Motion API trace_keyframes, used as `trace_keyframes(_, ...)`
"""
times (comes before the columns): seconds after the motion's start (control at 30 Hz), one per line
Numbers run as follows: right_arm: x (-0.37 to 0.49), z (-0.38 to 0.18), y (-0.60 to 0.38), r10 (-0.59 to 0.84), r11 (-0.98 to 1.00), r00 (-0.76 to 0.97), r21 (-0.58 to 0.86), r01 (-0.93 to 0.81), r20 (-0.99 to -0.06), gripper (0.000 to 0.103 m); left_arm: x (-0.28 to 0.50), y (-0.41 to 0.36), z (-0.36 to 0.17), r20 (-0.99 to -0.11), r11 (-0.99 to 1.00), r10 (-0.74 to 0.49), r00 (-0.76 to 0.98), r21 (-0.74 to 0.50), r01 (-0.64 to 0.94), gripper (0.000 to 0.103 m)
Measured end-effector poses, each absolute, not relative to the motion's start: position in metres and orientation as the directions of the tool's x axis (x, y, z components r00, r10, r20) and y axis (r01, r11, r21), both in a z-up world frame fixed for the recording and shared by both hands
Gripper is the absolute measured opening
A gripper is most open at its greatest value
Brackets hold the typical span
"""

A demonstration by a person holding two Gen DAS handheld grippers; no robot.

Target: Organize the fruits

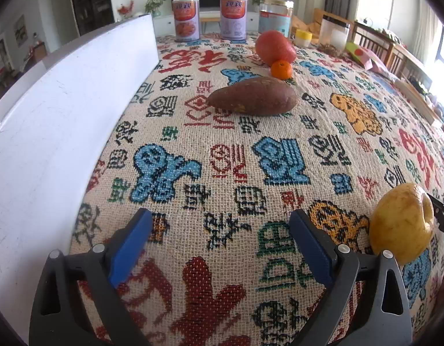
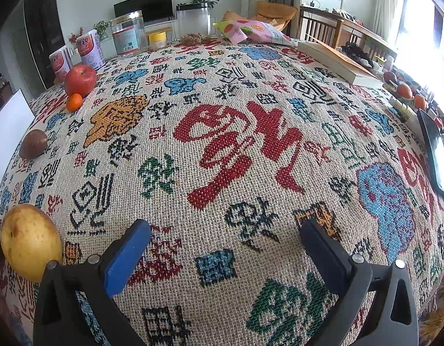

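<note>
A yellow pear [image 1: 402, 226] [image 2: 30, 242] lies on the patterned tablecloth between the two grippers. Farther off lie a sweet potato [image 1: 255, 96] [image 2: 33, 144], a small orange [image 1: 281, 69] [image 2: 74, 102] and a red apple [image 1: 275, 46] [image 2: 80, 80] just behind it. My left gripper [image 1: 220, 223] hangs open over bare cloth, the pear to its right. Over the cloth my right gripper [image 2: 224, 235] is open too, with the pear to its left. Nothing is between either pair of blue pads.
A white board [image 1: 63, 121] stands along the left. Two cans [image 1: 186, 18], a clear jar [image 1: 275, 17], a small yellow-lidded pot [image 1: 303, 37] and a snack bag [image 2: 250, 31] line the far edge. A book [image 2: 337, 60] and a dark tray [image 2: 435, 155] lie at the right.
</note>
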State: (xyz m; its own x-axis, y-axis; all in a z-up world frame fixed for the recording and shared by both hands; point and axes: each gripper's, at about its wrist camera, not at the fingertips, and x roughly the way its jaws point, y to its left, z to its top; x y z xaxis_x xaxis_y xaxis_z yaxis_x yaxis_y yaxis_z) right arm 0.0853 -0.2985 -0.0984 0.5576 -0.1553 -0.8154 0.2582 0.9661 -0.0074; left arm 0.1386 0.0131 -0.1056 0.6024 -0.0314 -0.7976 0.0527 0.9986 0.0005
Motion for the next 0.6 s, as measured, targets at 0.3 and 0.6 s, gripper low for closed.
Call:
trace_keyframes(0.3, 0.086, -0.098, -0.298, -0.155, 0.966, 0.557, -0.007, 0.258, -0.816, 0.103, 0.138, 0.013, -0.105, -0.798, 0.999, -0.031, 0.602, 0.001, 0.053, 0.097)
trace_keyframes(0.6, 0.058, -0.062, -0.294, 0.059, 0.969, 0.749, 0.219, 0.116, -0.660, 0.103, 0.139, 0.013, -0.106, -0.798, 0.999, -0.034, 0.602, -0.002, 0.054, 0.097)
